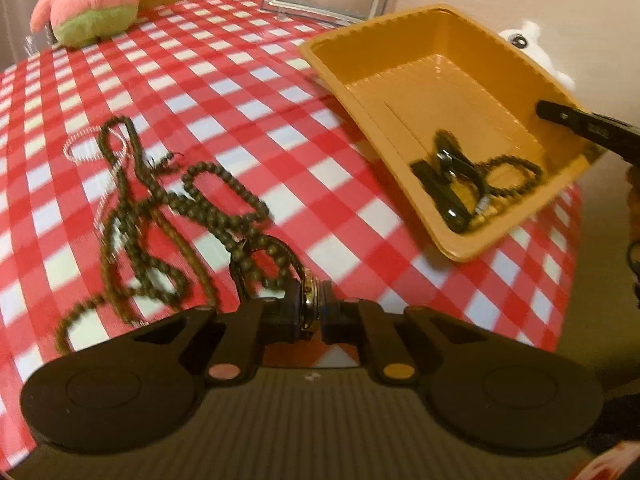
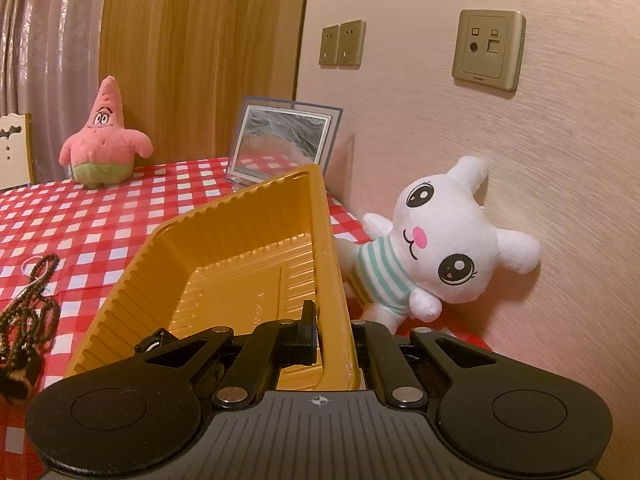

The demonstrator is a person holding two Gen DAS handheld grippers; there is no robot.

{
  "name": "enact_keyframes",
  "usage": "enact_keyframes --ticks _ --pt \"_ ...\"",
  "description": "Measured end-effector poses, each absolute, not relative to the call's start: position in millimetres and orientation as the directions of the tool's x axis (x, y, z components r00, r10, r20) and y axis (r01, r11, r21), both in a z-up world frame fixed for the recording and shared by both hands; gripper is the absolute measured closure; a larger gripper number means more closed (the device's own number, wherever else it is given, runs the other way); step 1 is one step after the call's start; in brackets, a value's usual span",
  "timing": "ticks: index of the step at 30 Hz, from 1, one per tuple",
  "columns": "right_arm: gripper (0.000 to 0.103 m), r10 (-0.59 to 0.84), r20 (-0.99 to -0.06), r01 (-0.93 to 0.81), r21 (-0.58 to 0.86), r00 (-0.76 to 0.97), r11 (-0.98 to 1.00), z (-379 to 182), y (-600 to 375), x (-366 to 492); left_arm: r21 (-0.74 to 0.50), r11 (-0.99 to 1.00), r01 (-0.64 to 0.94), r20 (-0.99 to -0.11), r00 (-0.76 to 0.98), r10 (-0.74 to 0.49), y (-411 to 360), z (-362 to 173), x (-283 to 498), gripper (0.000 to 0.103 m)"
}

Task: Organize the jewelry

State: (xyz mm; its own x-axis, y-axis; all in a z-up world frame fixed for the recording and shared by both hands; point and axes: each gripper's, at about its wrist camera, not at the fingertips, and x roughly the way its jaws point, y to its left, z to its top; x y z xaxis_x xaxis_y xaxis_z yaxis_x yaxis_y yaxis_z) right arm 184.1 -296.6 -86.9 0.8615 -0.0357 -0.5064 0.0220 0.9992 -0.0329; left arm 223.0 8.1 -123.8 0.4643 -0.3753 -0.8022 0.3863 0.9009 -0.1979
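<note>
My left gripper (image 1: 310,314) is clamped on a small gold-rimmed piece (image 1: 309,305), apparently a watch case, at the near end of the dark bead necklaces (image 1: 160,208) tangled across the checked worktop (image 1: 240,80). My right gripper (image 2: 334,330) is pinched shut on the right wall of the orange tray (image 2: 240,248), tilting it. Inside the tray a beaded bracelet (image 1: 510,174) and black clips (image 1: 444,184) lie in the low near corner.
</note>
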Motion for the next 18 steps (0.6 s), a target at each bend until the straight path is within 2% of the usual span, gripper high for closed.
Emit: enact_keyframes --ticks 6,10,18 --pt "0.099 -0.034 -0.506 0.019 -0.035 0.862 0.999 -87 -295 183 -0.258 0.905 0.337 -0.772 0.492 -0.403 21 -107 220 0.091" --pt "0.099 -0.033 -0.504 0.017 -0.036 0.863 0.999 -86 -294 182 -0.242 0.922 0.302 -0.755 0.539 -0.375 32 -94 226 0.091" --pt "0.099 -0.032 -0.504 0.016 -0.036 0.863 0.999 -86 -293 182 -0.255 0.938 0.234 -0.78 0.524 -0.342 43 -103 231 0.089"
